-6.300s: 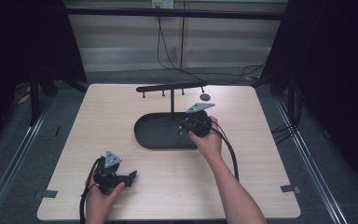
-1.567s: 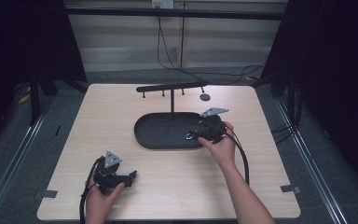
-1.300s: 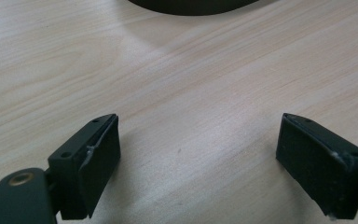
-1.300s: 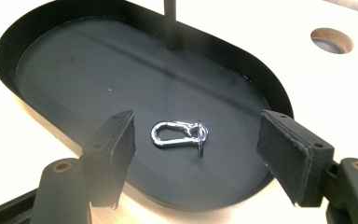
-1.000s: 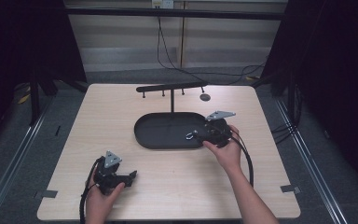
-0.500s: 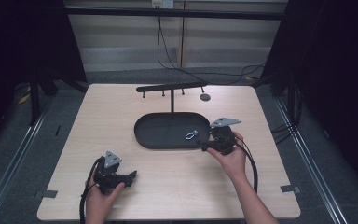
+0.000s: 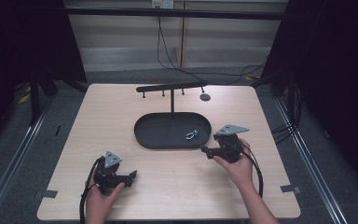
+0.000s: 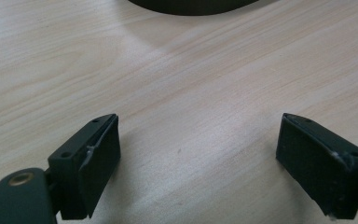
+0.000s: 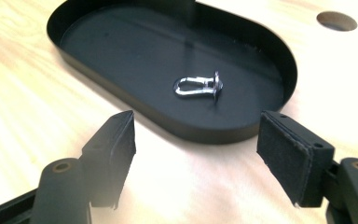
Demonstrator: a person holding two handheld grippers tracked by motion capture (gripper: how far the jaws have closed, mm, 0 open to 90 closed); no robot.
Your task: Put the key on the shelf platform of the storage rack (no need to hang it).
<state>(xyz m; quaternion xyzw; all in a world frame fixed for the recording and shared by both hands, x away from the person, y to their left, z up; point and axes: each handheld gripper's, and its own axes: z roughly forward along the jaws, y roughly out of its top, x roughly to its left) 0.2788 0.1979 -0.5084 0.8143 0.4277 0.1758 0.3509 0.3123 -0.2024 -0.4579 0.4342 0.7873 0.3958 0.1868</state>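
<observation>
Two grippers on a light wood table (image 7: 168,186), each in a person's hand coming in from the near edge. Left gripper (image 7: 131,176) sits low at near-left, well apart from everything else; in left gripper view (image 8: 200,168) its jaws stand wide apart w/ nothing between, just bare wood grain, and the tray's dark edge (image 8: 200,7) at top of frame. Right gripper (image 7: 204,150) is at the tray's near-right end, just beside the rim, pointing left. In right gripper view (image 9: 193,154) jaws also spread wide, empty, hovering over wood just short of the tray wall.

Black oval tray (image 7: 149,135) lies mid-table; shallow, w/ raised rim (image 9: 191,133). Inside it, toward the right end, a small silver metal clip (image 7: 191,135) lies flat on the tray floor (image 9: 198,87), apart from both grippers. Looks like a loop w/ a ring-like part at one end; finer detail can't tell.

Behind the tray a black T-shaped stand (image 7: 171,88) w/ short pegs under its bar. Dark round hole (image 7: 205,97) in the tabletop just right of it (image 9: 336,20).
</observation>
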